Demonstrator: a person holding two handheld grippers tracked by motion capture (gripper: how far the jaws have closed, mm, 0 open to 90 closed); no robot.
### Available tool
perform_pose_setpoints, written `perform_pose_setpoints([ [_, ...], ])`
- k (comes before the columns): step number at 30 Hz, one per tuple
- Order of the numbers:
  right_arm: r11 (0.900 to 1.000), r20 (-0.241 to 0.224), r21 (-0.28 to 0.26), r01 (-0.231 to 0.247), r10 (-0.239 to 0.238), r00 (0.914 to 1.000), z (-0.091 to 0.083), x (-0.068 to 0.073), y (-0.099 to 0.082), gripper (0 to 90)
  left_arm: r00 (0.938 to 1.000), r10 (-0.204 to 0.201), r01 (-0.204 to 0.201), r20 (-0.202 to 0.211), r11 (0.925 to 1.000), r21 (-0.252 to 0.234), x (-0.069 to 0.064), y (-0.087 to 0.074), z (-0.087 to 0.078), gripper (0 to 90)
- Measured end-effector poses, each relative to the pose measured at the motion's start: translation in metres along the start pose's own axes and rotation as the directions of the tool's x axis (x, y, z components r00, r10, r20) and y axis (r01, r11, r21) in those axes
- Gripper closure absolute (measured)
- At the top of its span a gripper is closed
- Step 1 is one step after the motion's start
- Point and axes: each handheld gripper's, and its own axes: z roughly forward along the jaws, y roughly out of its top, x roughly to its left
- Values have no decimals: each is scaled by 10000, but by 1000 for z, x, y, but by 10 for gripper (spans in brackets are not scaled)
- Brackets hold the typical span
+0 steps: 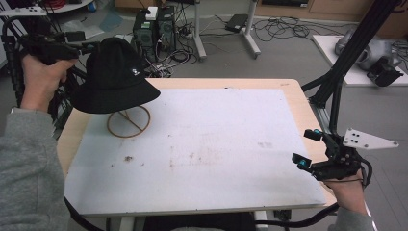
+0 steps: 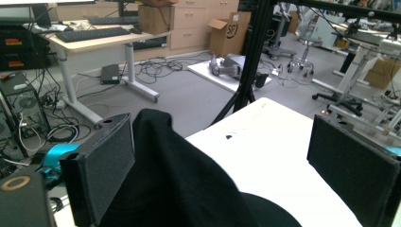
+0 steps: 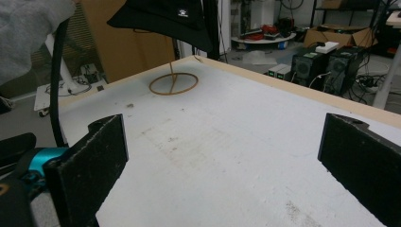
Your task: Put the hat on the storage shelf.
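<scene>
A black bucket hat (image 1: 115, 77) with a small white label rests on a thin wooden stand whose ring base (image 1: 128, 136) lies on the white board at the table's far left. My left gripper (image 1: 89, 43) is level with the hat's crown on its left side, open. In the left gripper view the hat (image 2: 179, 189) rises between the wide-apart jaws, close to the left-hand pad (image 2: 108, 165) and apart from the other. My right gripper (image 1: 307, 148) hovers open at the table's right edge with nothing between its jaws. In its view, the hat (image 3: 165, 16) and ring base (image 3: 161, 92) stand far off.
The white board (image 1: 216, 144) covers most of the wooden table (image 1: 293, 96). A black frame post (image 1: 346, 62) rises at the right rear corner. Computer towers (image 1: 154, 29), cables and desk legs stand on the floor behind the table.
</scene>
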Motion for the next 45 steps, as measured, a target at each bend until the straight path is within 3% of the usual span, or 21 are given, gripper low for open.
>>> perform_pose_setpoints([
  [16, 9998, -331, 184, -34, 40, 9994, 19, -2, -2, 15, 9967, 755, -748, 302, 9969, -228, -51, -11, -30, 87],
  [27, 9996, -602, 259, 100, -85, 9982, 36, -2, 0, 15, 9952, 873, -850, 448, 9950, -523, -75, -45, -45, 87],
  [34, 9998, -553, 73, 175, -171, 9983, 37, 1, 5, 15, 9948, 837, -789, 577, 9937, -798, -86, -65, -52, 87],
  [45, 9996, -531, -155, 242, -250, 9983, 38, 0, 9, 15, 9937, 935, -899, 615, 9942, -584, -105, -88, -46, 87],
])
